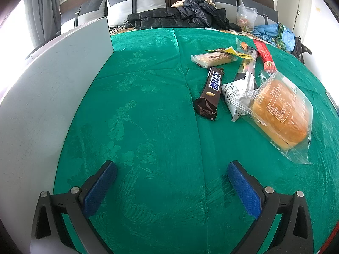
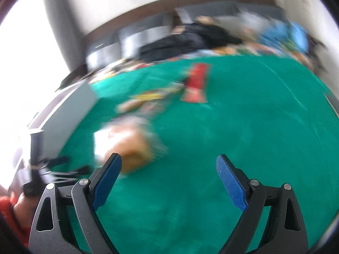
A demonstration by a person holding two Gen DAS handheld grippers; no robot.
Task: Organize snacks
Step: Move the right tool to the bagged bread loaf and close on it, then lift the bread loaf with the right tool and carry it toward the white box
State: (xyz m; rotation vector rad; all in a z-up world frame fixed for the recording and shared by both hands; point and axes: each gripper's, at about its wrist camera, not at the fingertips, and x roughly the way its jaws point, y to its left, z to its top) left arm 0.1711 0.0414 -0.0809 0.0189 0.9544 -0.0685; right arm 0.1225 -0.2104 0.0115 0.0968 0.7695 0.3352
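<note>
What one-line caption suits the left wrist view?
Open left gripper hovers above green cloth, facing the chocolate bar, bagged bread and other wrapped snacks.

**Sharp on the left, smeared on the right**

Daylight floods in from a window [image 1: 8, 48] at the far left and burns out to pure white in both views. The left wrist view is crisp: print on the chocolate bar [image 1: 210, 91] reads clearly, and the clear wrapper of the bread [image 1: 281, 116] shows glare. Shadows on the green cloth [image 1: 148, 105] are soft. The right wrist view is heavily motion-blurred; only the right tool [image 2: 168, 169] stays sharp. Both pictures bend strongly, with dark corners.
</note>
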